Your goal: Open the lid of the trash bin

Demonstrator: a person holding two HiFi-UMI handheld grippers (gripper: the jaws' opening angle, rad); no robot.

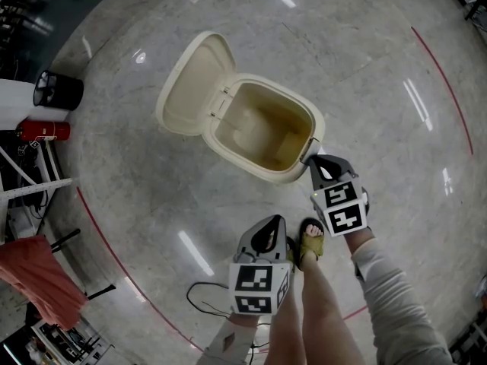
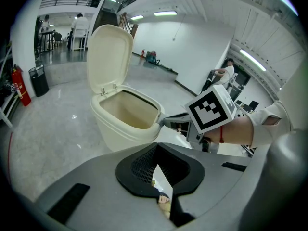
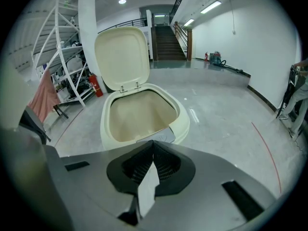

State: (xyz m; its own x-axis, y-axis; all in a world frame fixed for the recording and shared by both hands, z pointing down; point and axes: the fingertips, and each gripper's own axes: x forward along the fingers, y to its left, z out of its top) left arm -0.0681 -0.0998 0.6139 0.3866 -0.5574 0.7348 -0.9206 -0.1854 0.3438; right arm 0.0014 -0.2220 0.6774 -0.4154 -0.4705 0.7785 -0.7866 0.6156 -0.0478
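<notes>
Evidently the task's main step is done: the lid (image 1: 190,86) of the bin (image 1: 266,175) is already swung fully back on its rear hinge and stands upright behind the mouth, as both gripper views show (image 3: 122,57). The bin sits on the floor (image 1: 380,67), just ahead of the person's sandalled foot (image 1: 310,242); its inside looks bare.

The right gripper (image 1: 313,160) has its tip at the bin's front rim, touching or just beside a grey tab (image 3: 156,136) there. Its jaws are clenched tip to tip with nothing gripped between them (image 3: 153,148).

The left gripper (image 1: 268,223) hangs near the foot, apart from the bin and lower in the head view. Its jaws (image 2: 156,150) are likewise pressed together and hold nothing.

Judged from this, little is left: at most drawing the right gripper clear of the rim. Whether the lid would hold upright unaided cannot be told.
</notes>
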